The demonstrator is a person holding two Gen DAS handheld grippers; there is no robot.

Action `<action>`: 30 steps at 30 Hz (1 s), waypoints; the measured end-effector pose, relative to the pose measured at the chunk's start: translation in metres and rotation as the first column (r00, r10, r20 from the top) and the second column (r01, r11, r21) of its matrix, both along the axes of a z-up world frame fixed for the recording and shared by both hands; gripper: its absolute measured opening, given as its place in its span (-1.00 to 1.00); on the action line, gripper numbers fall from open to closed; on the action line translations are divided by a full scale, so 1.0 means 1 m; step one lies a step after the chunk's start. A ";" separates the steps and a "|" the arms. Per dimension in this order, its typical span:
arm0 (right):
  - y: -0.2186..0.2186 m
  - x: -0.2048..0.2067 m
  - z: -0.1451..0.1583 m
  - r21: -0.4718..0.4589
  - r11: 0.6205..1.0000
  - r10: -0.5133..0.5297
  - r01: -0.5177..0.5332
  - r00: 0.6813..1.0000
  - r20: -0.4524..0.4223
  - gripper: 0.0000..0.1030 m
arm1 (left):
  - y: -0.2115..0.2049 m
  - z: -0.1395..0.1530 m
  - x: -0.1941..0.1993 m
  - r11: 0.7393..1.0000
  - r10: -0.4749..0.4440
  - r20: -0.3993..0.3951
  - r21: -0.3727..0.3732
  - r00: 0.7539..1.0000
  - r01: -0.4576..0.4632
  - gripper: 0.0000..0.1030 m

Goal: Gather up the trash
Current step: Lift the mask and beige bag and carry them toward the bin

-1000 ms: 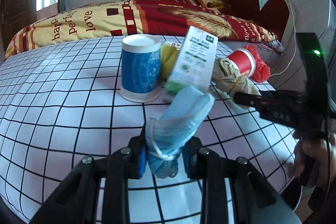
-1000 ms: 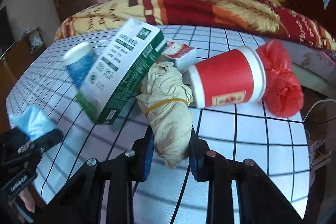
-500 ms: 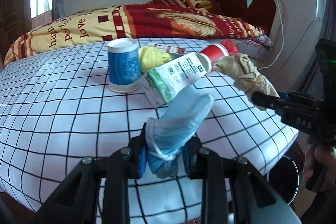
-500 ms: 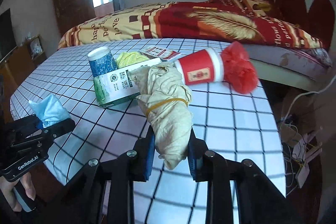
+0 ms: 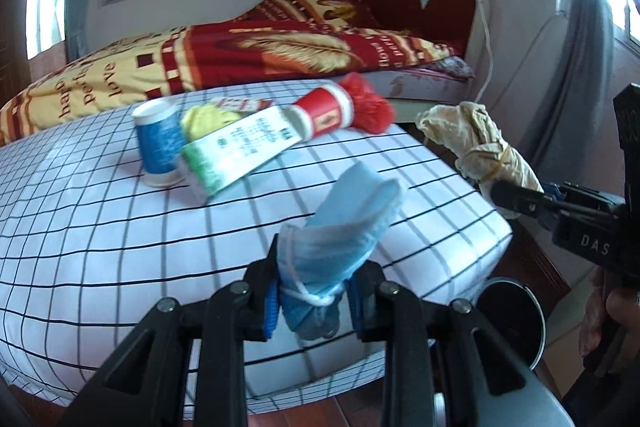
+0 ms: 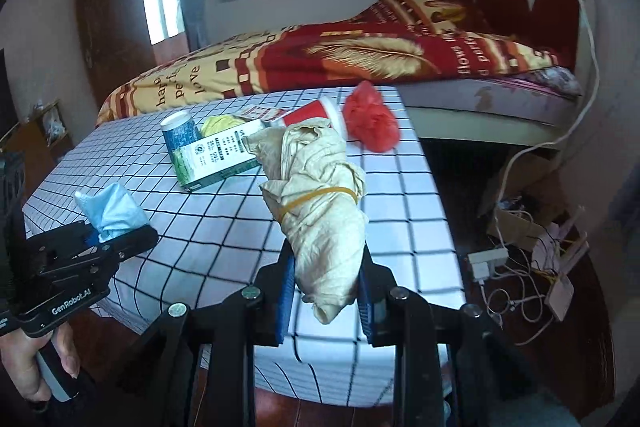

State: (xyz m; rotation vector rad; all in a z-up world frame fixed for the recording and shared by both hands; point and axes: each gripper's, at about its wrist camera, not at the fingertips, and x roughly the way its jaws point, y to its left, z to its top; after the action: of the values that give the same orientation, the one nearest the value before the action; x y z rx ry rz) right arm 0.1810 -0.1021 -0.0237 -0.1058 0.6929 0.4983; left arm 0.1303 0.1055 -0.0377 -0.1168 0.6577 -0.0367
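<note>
The room is a bedroom, and a table under a white cloth with a black grid stands in front of a bed with a red and yellow blanket.

The crumpled light blue face mask is clamped between the nearly closed pads of the left gripper, above the near edge of the table. Only its lower, bunched end is pinched, so the rest stands up free; I think this is enough, because the mask is soft and light. The beige crumpled paper bundle with a yellow rubber band is squeezed at its lower end by the right gripper, and it hangs in the air beyond the right corner of the table. Both pieces are off the cloth, so they seem to be on the way to a bin. A round dark container with a metal rim shows on the floor below that corner; it may be the bin, but I cannot tell for sure.

Both grippers point downward at a slope, side by side, each held by a hand low under it.

On the table remain a blue paper cup, a green and white carton, a red paper cup and a red plastic bag, all close together.
</note>
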 end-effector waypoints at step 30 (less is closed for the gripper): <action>-0.164 -0.052 0.001 0.040 0.959 -0.282 0.282 0.959 0.005 -0.43 | -0.139 0.011 0.006 0.963 -0.264 0.012 0.049 0.964 0.263 -0.44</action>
State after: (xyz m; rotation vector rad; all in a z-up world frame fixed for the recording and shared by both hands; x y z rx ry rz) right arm 0.1290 -0.2656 -0.0231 0.0275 0.6751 0.2366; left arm 0.1366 -0.0335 -0.0262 0.0174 0.6516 -0.2790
